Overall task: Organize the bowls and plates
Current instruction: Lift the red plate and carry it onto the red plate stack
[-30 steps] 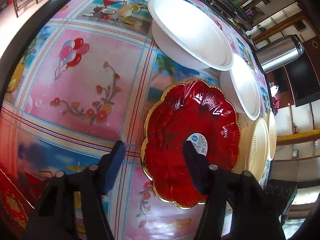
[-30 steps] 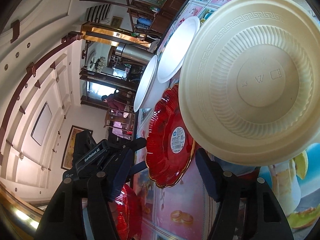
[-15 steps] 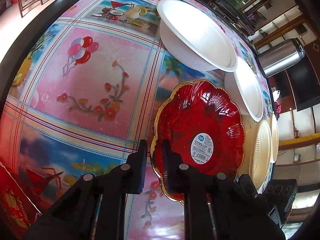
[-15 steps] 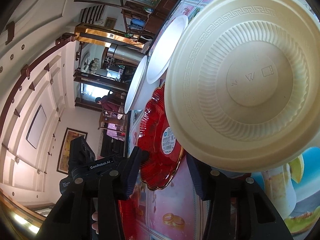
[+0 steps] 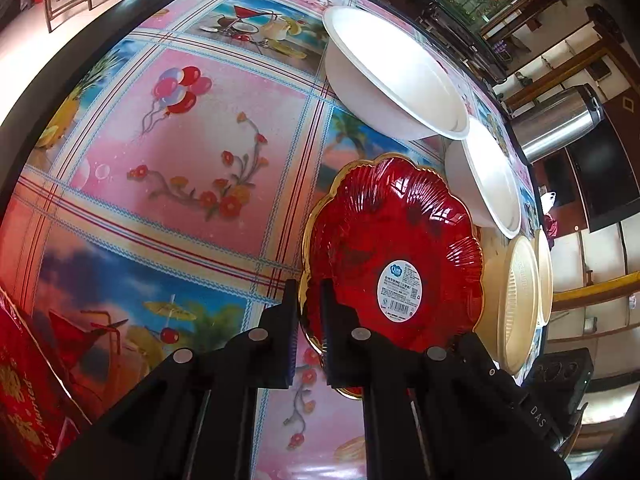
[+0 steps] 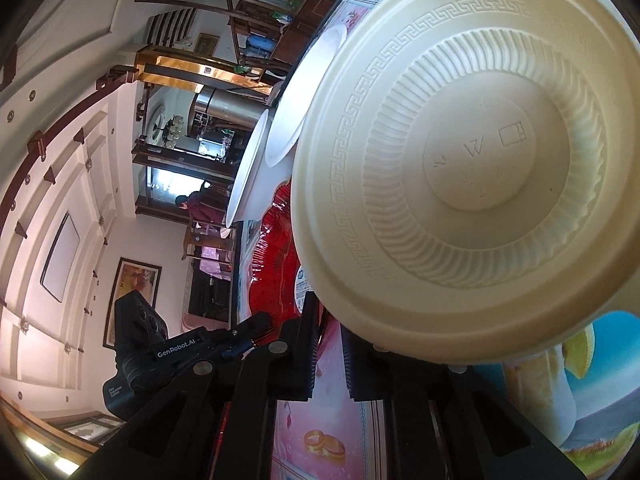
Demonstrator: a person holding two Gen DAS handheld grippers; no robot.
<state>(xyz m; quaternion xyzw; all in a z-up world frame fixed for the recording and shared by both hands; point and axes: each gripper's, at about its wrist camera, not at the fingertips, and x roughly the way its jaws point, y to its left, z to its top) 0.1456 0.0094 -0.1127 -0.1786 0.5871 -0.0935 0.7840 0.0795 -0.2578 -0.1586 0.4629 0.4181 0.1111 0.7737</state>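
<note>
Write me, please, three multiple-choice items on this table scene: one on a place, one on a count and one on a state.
1. Where is the white sticker?
A. on the red plate
B. on a bowl
C. on the tablecloth

2. How many white bowls show in the left wrist view?
A. one
B. two
C. four

3. The left gripper is:
A. wide open
B. shut on the red plate's rim
C. shut on a bowl

Answers:
1 A, the sticker lies near the plate's middle.
2 B, one bowl stands beyond the other.
3 B, its fingers pinch the gold edge.
</note>
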